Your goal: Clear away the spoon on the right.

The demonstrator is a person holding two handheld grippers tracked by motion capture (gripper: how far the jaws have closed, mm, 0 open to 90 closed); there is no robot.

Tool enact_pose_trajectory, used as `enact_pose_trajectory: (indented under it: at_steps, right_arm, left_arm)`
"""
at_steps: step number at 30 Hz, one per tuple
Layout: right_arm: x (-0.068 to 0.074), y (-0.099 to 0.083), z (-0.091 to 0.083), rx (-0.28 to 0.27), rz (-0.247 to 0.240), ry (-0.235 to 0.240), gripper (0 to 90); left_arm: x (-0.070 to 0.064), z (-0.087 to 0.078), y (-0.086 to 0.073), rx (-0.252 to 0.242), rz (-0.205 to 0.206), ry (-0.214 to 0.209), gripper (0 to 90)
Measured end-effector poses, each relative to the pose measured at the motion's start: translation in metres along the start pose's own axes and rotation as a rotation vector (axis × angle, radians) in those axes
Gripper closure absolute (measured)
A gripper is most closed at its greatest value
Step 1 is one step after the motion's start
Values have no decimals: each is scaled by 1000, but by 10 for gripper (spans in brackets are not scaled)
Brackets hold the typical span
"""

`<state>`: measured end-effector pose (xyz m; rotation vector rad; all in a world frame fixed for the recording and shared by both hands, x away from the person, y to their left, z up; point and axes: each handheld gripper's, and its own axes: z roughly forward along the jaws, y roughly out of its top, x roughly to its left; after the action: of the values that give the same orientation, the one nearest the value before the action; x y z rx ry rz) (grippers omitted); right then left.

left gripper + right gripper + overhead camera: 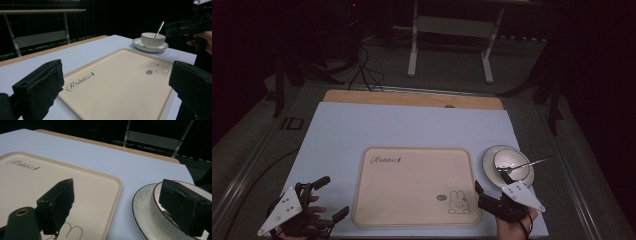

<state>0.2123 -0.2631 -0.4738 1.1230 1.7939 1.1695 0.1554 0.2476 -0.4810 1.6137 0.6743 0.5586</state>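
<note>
1. Left gripper (328, 197), black two-jaw with grey three-cornered plate, sits at near-left table corner, jaws spread wide, holding nothing; in left gripper view its jaws frame the tray.
2. Right gripper (492, 186) at near-right, jaws spread apart, empty; one jaw over tray's near-right corner, other over the bowl and saucer.
3. Small white ceramic bowl (511, 162) with thin dark rim sits upright on a white round saucer (488, 159), right of tray, just beside it, not touching.
4. Silver metal spoon (527, 163) stands in bowl, handle leaning out over rim to the right in high view. Bowl contents: cannot tell.
5. Flat beige rectangular plastic tray (412, 185), "Rabbit" script and rabbit drawing on it, lies centre-near, nothing on it.
6. Pale blue-white sheet (412, 127) covers wooden table (412, 98); wood strip shows at far edge.
7. Room dark; white metal frame (452, 35) and cables on grey floor beyond.
</note>
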Motion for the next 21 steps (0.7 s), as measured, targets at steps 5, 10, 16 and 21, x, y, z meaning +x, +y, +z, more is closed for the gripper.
enact_pose_trajectory:
  at_steps: [5, 10, 16, 21]
  right_arm:
    - [1, 1, 0, -14, 10, 2, 127]
    - [0, 2, -2, -37, 26, 12, 126]
    - [2, 9, -7, -65, 19, 37, 128]
    - [3, 20, -12, -86, 8, 68, 127]
  left_arm:
    - [0, -1, 0, -1, 8, 5, 0]
    - [-1, -1, 0, -4, 10, 4, 0]
    - [-2, -1, 0, -10, 16, 0, 0]
    - [-2, -1, 0, -13, 18, 2, 0]
